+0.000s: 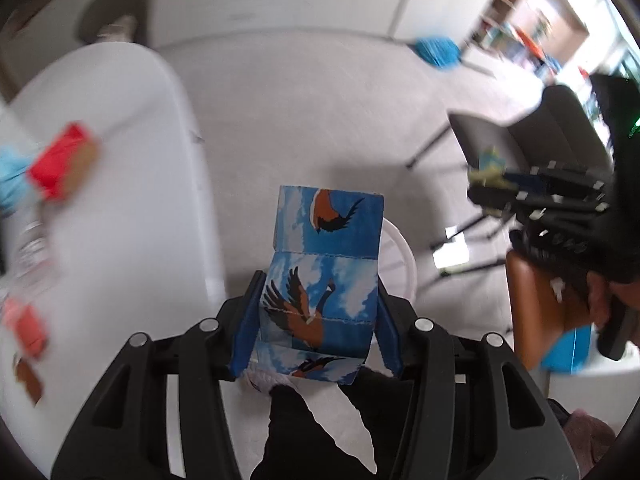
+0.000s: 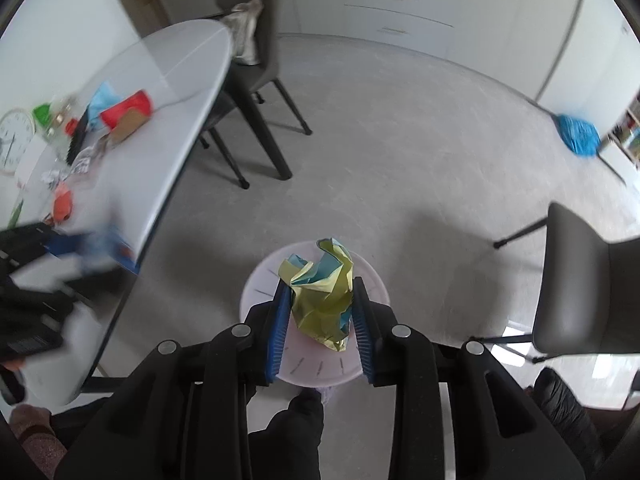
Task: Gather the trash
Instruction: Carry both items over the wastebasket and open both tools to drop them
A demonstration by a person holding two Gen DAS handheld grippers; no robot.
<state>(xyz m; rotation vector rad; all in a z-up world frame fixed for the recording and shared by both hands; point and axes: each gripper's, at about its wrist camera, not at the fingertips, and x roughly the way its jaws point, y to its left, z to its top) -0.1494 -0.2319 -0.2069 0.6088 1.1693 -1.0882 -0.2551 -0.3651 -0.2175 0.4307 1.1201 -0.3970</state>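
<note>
**user1:** So where's the trash at? The left hand-held gripper (image 1: 316,316) is pinching a blue bird-print carton (image 1: 324,276), blue pads pressed on both its sides, carton sticking out toward 12 o'clock.

**user2:** Yep, and the right hand-held gripper (image 2: 322,316) is clamped on a crumpled yellow-and-light-blue paper wad (image 2: 324,292). Right below it there's a white round bin (image 2: 256,292) on the floor.

**user1:** The same bin's rim (image 1: 400,256) peeks out from behind the carton at about 2 o'clock in the left view.

**user2:** The white tabletop (image 2: 168,92) is off at 10 o'clock from the wad, with more junk on it: red carton (image 2: 128,110), light blue scrap (image 2: 102,98), a white clock (image 2: 16,140). Pretty blurry though. Grey chair (image 2: 256,20) at 11, another chair (image 2: 580,292) at 3.
</note>
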